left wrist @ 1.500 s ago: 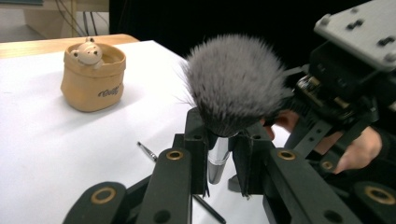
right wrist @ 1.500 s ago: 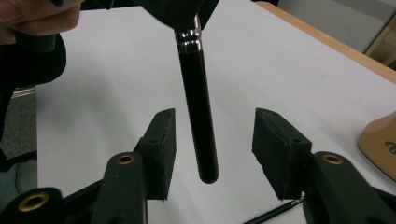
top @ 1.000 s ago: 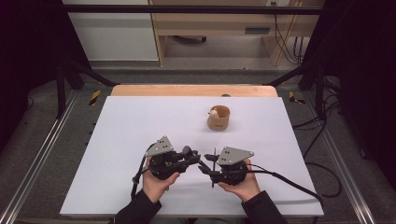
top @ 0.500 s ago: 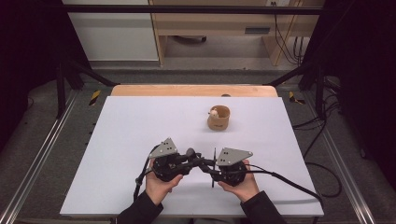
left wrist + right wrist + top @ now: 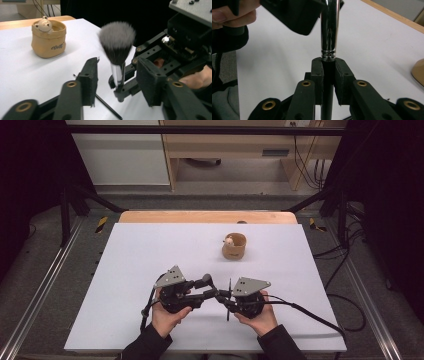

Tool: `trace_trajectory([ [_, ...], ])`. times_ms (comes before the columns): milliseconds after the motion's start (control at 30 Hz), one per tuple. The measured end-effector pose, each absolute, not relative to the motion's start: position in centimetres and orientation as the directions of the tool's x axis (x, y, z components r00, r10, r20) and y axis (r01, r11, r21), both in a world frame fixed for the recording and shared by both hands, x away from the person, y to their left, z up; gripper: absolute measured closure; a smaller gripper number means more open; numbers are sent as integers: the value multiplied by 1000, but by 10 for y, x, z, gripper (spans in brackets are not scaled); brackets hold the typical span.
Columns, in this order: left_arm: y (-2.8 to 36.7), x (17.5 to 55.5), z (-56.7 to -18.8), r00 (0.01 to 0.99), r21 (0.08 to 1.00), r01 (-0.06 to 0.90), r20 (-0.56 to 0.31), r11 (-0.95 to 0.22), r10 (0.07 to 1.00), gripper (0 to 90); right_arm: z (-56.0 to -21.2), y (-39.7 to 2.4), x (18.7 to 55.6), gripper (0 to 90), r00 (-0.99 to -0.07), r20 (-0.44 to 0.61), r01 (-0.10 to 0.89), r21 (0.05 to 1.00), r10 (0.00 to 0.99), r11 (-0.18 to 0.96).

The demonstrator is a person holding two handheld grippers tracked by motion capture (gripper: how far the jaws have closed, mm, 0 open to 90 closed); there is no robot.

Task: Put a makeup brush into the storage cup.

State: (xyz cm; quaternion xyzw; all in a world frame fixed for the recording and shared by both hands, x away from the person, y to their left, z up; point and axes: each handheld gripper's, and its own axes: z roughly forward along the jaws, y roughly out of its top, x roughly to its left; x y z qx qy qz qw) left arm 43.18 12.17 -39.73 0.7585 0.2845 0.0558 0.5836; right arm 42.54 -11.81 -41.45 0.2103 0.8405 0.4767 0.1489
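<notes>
Makeup brush: handover, left grip released.
Left gripper (image 5: 117, 82) jaws have just been opening, spread either side of the brush (image 5: 117, 45); right gripper (image 5: 328, 75) pinches its handle. Pot (image 5: 48, 37) stands beyond.

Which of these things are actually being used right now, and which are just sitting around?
In use:
makeup brush
right tool, clamped on the brush handle
left tool, jaws just opened around the brush

Just sitting:
tan bear pot
white table

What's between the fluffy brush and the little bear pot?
Nothing: in the left gripper view, bare white table lies between the brush and the bear pot.
</notes>
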Motion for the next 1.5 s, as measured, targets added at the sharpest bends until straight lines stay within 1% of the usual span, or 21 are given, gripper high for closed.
trace_trajectory([
  [333, 135, 434, -398, 825, 916, 364, -233, -169, 514, 335, -410, -127, 428, 792, -842, -39, 231, 875, 538, 425],
  [367, 137, 434, -398, 824, 917, 362, -231, -168, 517, 335, -410, -127, 428, 792, -842, -39, 231, 875, 538, 425],
  [433, 141, 434, -398, 823, 918, 357, -220, -175, 524, 303, -409, -129, 429, 792, -837, -36, 236, 877, 546, 419],
  [567, 150, 435, -399, 811, 917, 351, -198, -187, 551, 271, -409, -134, 431, 792, -825, -25, 247, 882, 564, 401],
  [700, 157, 436, -400, 801, 914, 359, -197, -190, 565, 235, -407, -139, 433, 792, -815, -19, 250, 890, 578, 382],
  [967, 172, 438, -402, 776, 913, 352, -162, -205, 610, 166, -401, -149, 435, 792, -796, -5, 259, 901, 605, 349],
  [1200, 192, 438, -405, 745, 910, 352, -132, -218, 653, 137, -393, -156, 438, 792, -779, 2, 259, 912, 627, 318],
  [1500, 208, 438, -407, 712, 914, 359, -137, -189, 689, 123, -384, -162, 449, 792, -744, 51, 279, 930, 666, 240],
])
